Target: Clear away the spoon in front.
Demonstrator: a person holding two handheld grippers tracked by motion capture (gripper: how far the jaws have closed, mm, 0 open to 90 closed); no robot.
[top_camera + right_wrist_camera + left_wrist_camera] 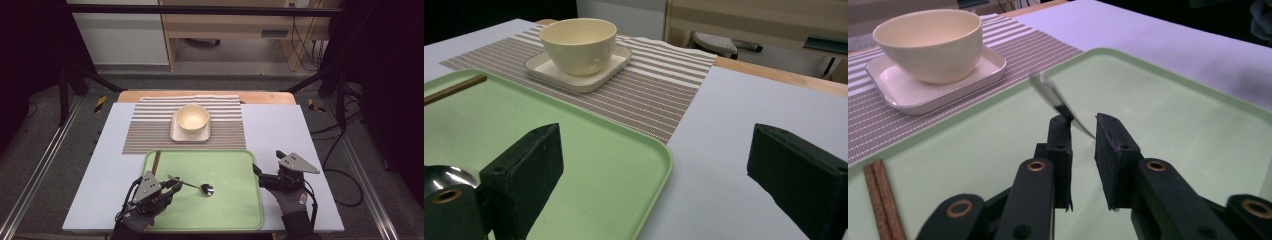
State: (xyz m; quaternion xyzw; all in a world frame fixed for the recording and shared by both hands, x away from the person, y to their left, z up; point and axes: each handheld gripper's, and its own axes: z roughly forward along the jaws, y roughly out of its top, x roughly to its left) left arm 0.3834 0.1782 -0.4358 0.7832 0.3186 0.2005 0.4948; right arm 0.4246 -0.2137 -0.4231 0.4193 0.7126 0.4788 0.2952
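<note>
Left gripper view: left gripper [1083,127] parted around spoon [1055,98] handle, pads not pinching; spoon lying on tray [235,210], bowl end at 3 o'clock. Needing squarer, firmer clamp before lifting. Right gripper [270,172] idling wide apart, empty.

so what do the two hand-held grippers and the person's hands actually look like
Both are black linkage tools. The left hand-held gripper and the right hand-held gripper each carry a grey three-cornered plate on top and trail a black cable. In the left gripper view the arms show brass-coloured pivot rings and flat, black, blocky pads. The person wears dark grey gloves; the right glove bears a small light marking.
</note>
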